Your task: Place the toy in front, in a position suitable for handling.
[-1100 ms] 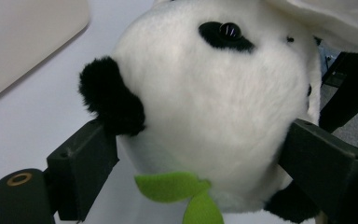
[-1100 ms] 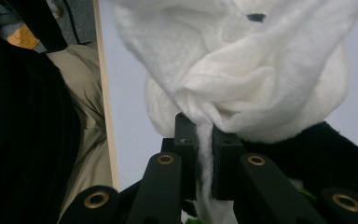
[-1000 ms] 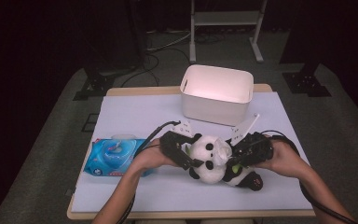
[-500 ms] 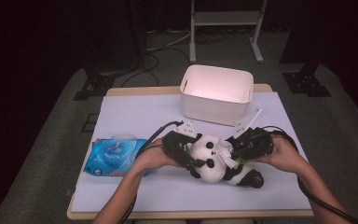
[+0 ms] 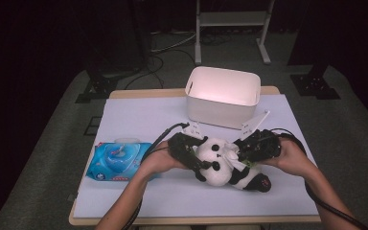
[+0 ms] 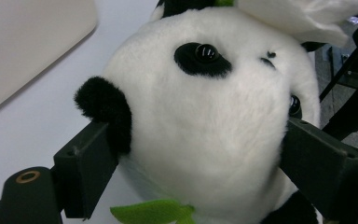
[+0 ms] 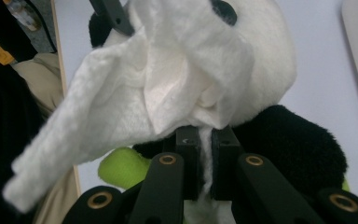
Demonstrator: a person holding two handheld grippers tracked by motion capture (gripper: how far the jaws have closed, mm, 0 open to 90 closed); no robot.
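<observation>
I held the black-and-white plush panda toy [image 5: 225, 165] lying on its side near the middle of the white-covered worktop [image 5: 139, 115], its head clamped between the wide-set jaws of my left hand-held gripper [image 5: 202, 166], which had just been closing a little onto the fur. My right hand-held gripper [image 5: 239, 154] was shut tight on a crumpled white wet wipe [image 7: 149, 88], pressed against the panda's face. The blue pack of wipes [image 5: 117, 160] sat just beside my left forearm; the white plastic bin [image 5: 223, 96] stood behind the toy. As I judged it, the wiping would go best with the head kept firmly pinned, the wipe drawn across the fur in short strokes, light enough that the tissue neither tore nor slipped out of the jaws, and steering clear of the glossy black eye [image 6: 206, 52]
</observation>
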